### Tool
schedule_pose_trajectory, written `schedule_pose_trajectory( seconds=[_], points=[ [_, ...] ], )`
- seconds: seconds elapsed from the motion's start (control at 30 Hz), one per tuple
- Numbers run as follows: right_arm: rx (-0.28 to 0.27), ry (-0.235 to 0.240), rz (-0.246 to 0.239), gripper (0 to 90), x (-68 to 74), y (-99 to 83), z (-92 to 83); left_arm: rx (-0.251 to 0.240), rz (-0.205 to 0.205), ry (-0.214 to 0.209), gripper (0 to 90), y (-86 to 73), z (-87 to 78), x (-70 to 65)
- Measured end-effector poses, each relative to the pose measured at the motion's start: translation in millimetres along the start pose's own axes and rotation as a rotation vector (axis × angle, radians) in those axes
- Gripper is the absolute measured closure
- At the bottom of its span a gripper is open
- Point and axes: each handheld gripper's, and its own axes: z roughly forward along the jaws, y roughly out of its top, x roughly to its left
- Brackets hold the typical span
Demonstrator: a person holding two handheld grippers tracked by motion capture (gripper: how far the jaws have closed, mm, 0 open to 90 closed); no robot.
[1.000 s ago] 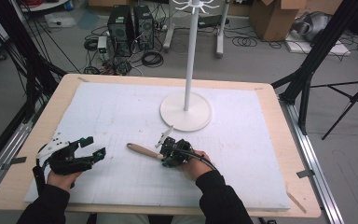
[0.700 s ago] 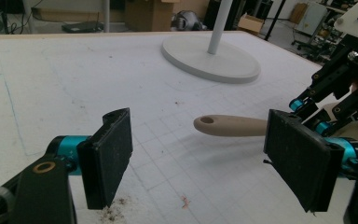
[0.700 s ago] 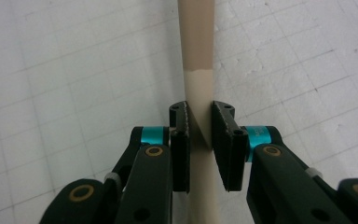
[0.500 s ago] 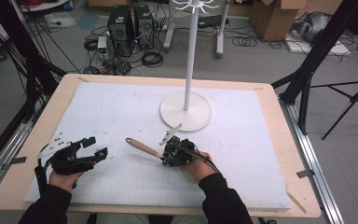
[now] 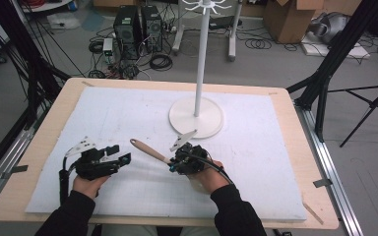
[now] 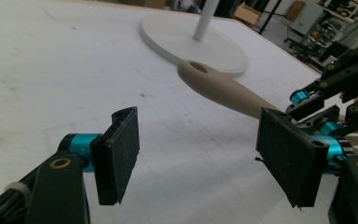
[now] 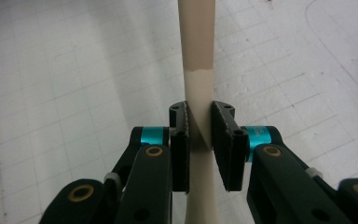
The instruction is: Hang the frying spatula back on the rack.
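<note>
Since a second ago the left gripper [image 5: 120, 155] has slid across the white mat [image 5: 128, 113] toward the utensil, and its jaws have just been closing a little, though they stand wide with nothing between them. In the left gripper view the pads [image 6: 121, 154] frame bare mat, and the wooden handle [image 6: 223, 88] lies just ahead and to the right, its rounded end with the hanging hole pointing back toward the white stand base [image 6: 191, 42]. From above, the handle's [image 5: 150, 151] long axis runs slantwise, free end up and left, the other end clamped narrow in the right gripper [image 5: 177, 164]. The right gripper view shows the pads [image 7: 223, 140] pressing both sides of the handle [image 7: 196, 56]. The left gripper is the nearer to the free end; a handover likely needs it to swing toward that end, jaws straddling across the axis.
</note>
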Motion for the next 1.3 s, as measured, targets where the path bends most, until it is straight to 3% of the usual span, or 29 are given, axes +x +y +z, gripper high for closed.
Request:
schedule_pose_trajectory(
  seconds=[0.17, 0.27, 0.5, 0.67, 0.8, 1.3],
  points=[
    [-0.023, -0.006, -0.001, 77.9, 1.0, 0.7, -3.2, -0.011, -0.061, -0.022, 30.2, 1.6, 18.6, -10.1],
    [-0.028, -0.005, -0.004, 77.9, 1.6, 1.0, -2.9, -0.013, -0.075, -0.05, 30.4, 6.9, 26.3, -17.2],
    [-0.038, -0.005, -0.015, 77.9, 3.8, 2.2, -5.0, -0.019, -0.122, -0.088, 43.7, 13.6, 36.4, -25.1],
    [-0.042, -0.003, -0.011, 77.9, 4.8, 2.4, -5.5, -0.019, -0.132, -0.099, 50.8, 13.4, 38.1, -24.7],
    [-0.041, -0.003, -0.018, 77.9, 4.9, 2.9, -5.3, -0.026, -0.164, -0.121, 56.4, 14.3, 38.4, -22.8],
    [-0.059, 0.034, -0.005, 76.3, 1.8, 1.6, -7.9, -0.05, -0.223, -0.212, 65.0, 16.7, 35.3, -19.4]
  ],
)
